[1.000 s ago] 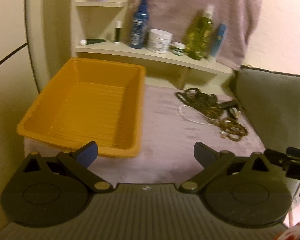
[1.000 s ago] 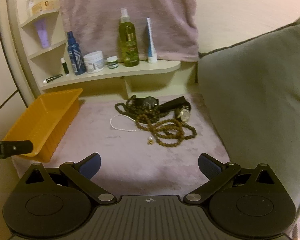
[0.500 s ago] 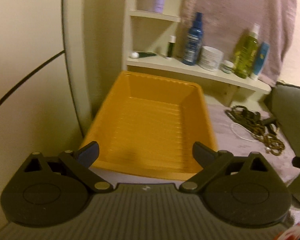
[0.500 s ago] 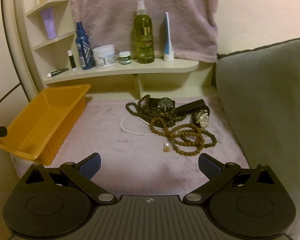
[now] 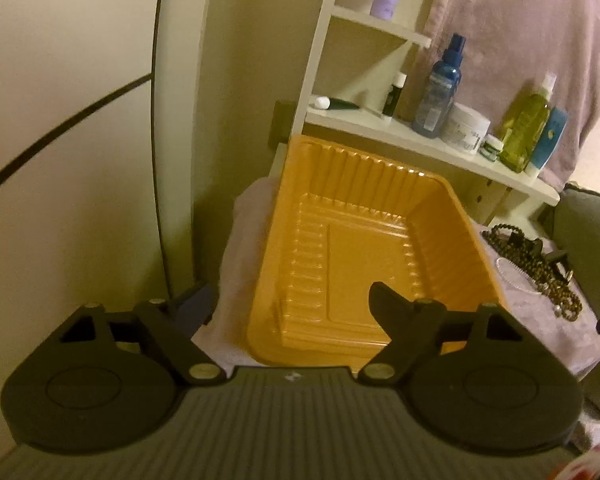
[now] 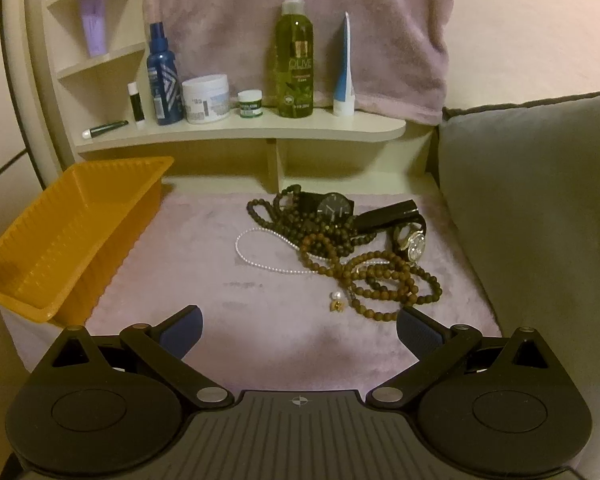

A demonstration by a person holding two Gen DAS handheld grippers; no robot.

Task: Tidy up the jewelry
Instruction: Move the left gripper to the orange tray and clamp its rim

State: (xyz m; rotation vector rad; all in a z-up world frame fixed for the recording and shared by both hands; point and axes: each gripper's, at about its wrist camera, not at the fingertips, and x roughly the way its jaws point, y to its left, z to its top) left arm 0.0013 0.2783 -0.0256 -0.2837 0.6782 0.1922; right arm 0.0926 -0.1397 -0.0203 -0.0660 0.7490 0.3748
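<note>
An empty orange tray [image 5: 364,248] stands on the left of a pink mat [image 6: 228,280]. My left gripper [image 5: 288,300] hovers at the tray's near left corner. One finger is outside the rim and the other over the tray floor; the jaws are closing with the corner between them, and the pads do not press it. The tray [image 6: 60,240] also shows in the right wrist view. A jewelry pile lies on the mat's right: brown bead strands [image 6: 380,280], a pearl string [image 6: 256,256], a black watch [image 6: 334,208], a silver watch [image 6: 414,244]. My right gripper [image 6: 299,320] is open and empty, just short of the pile.
A cream shelf [image 6: 240,132] behind the mat carries a green bottle [image 6: 295,60], a blue bottle [image 6: 164,80], jars and tubes. A pink towel [image 6: 300,12] hangs behind it. A grey cushion [image 6: 540,200] walls the right side. A small pearl charm [image 6: 336,300] lies loose.
The left gripper has swung left from the mat to the tray's near corner, and its jaws have narrowed. The right gripper has moved closer to the jewelry pile.
</note>
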